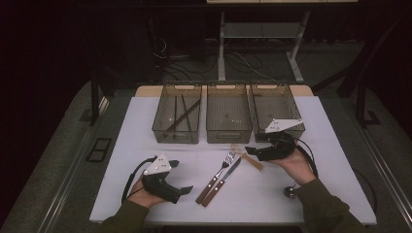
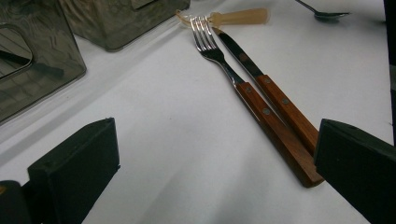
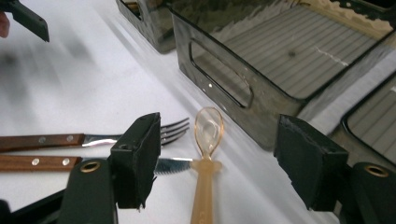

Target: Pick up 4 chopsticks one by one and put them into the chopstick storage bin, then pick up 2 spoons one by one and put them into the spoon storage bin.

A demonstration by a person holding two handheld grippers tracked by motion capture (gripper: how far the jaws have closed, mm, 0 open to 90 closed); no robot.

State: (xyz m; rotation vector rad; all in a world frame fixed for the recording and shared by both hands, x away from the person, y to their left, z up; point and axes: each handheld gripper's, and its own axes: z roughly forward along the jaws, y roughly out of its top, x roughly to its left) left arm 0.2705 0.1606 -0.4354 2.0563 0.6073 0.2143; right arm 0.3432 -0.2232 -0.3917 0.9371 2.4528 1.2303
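R hand-held gripper (image 3: pixel 215 158) sits w/ jaws wide apart, straddling the plastic spoon (image 3: pixel 205 154) on the table (image 1: pixel 145 126); spoon lies between the jaws, not clamped, bowl pointing toward the middle bin (image 3: pixel 280 51). In the high view the R hand-held gripper (image 1: pixel 252 151) is just in front of the right bin (image 1: pixel 277 104), its tip at the spoon (image 1: pixel 252 161), which lies near the table's centre just beside the fork tines.

L hand-held gripper (image 2: pixel 210 172) also has jaws apart, nothing between them but bare table; in the high view it (image 1: pixel 182 177) rests at the front left, held by the person's left hand (image 1: pixel 145 194), well apart from the spoon.

Fork (image 1: pixel 217 174) and knife (image 1: pixel 223 180) lie side by side, touching or nearly so, wooden handles w/ rivets toward the person, tips toward the bins. From the left gripper view the fork (image 2: pixel 243 84) is left of the knife (image 2: pixel 271 88), spoon (image 2: pixel 238 17) lies across beyond their tips.

Three dark see-through bins stand in a row at the far edge; left bin (image 1: pixel 177 114) holds thin dark sticks, prob. chopsticks. A small metal spoon (image 1: pixel 290 190) lies by the right wrist.

No readable brand, label or writing on any item.
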